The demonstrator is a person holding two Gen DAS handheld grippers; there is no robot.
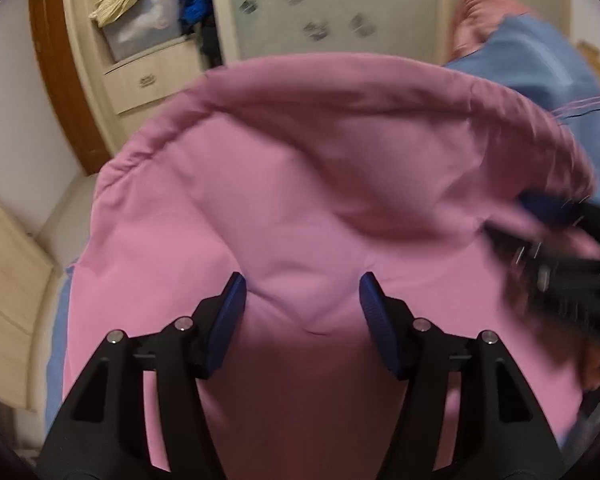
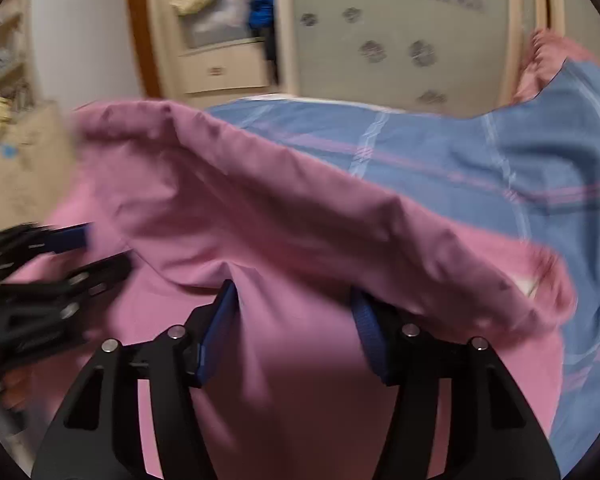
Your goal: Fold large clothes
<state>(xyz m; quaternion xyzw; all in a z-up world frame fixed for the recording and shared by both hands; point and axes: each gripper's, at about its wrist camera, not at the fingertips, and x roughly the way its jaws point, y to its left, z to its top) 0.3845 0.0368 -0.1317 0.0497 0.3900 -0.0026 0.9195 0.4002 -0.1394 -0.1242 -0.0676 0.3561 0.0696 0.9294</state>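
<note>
A large pink garment (image 1: 300,168) lies bunched on a bed with a blue striped sheet (image 2: 480,168). My left gripper (image 1: 303,292) is open just above the pink cloth, its blue pads spread wide with cloth between them but not pinched. My right gripper (image 2: 294,308) is also open over the same garment (image 2: 260,220), and a raised fold drapes over its right finger. The right gripper shows blurred at the right edge of the left wrist view (image 1: 560,248), and the left gripper shows blurred at the left edge of the right wrist view (image 2: 52,264).
A wardrobe with a frosted sliding door (image 2: 400,32) and open shelves holding a storage box and clothes (image 1: 148,20) stands behind the bed. A pink pillow (image 2: 548,60) lies at the bed's far right. Light wooden drawers (image 1: 4,280) stand at the left.
</note>
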